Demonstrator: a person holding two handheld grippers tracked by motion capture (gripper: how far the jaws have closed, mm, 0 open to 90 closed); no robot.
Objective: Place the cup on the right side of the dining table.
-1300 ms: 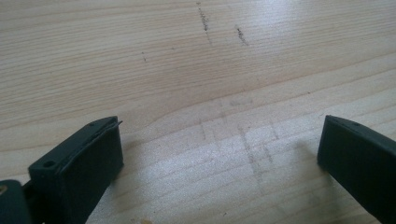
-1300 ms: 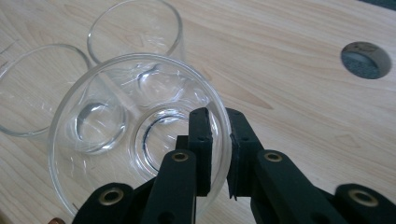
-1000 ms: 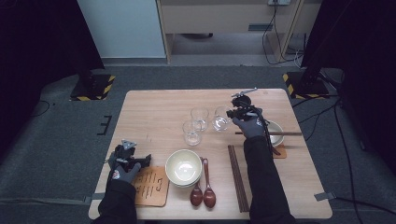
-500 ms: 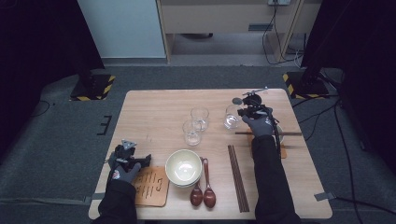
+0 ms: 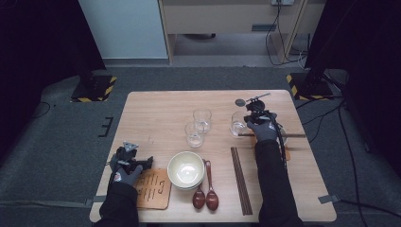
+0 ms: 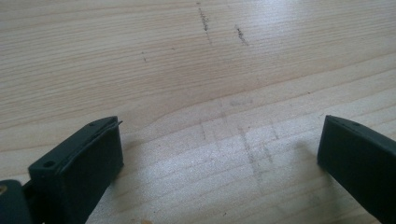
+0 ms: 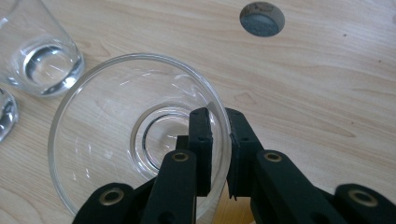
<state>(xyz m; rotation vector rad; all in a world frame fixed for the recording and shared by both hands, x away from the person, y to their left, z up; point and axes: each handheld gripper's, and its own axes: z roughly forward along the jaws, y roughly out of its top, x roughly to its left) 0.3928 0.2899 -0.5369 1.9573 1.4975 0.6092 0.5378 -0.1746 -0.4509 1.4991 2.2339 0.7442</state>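
While the right tongs (image 7: 218, 135) pinch the rim of one clear drinking glass (image 7: 140, 135), the left tongs (image 6: 219, 154) rest spread over bare pale wooden worktop (image 5: 156, 113).

Count: three clear glasses, the held one (image 5: 238, 125) right of centre, standing or just clear of the surface, cannot tell; two (image 5: 198, 126) unheld beside it. One cream bowl (image 5: 186, 169), two dark red spoons (image 5: 206, 193), one brown chopstick pair (image 5: 240, 179), one orange card (image 5: 152, 188). A further dish lies hidden behind the right hand (image 5: 263, 128).

bare tabletop (image 5: 156, 113) left, two glasses (image 5: 198, 126) possibly crowding right claw (image 5: 247, 124)
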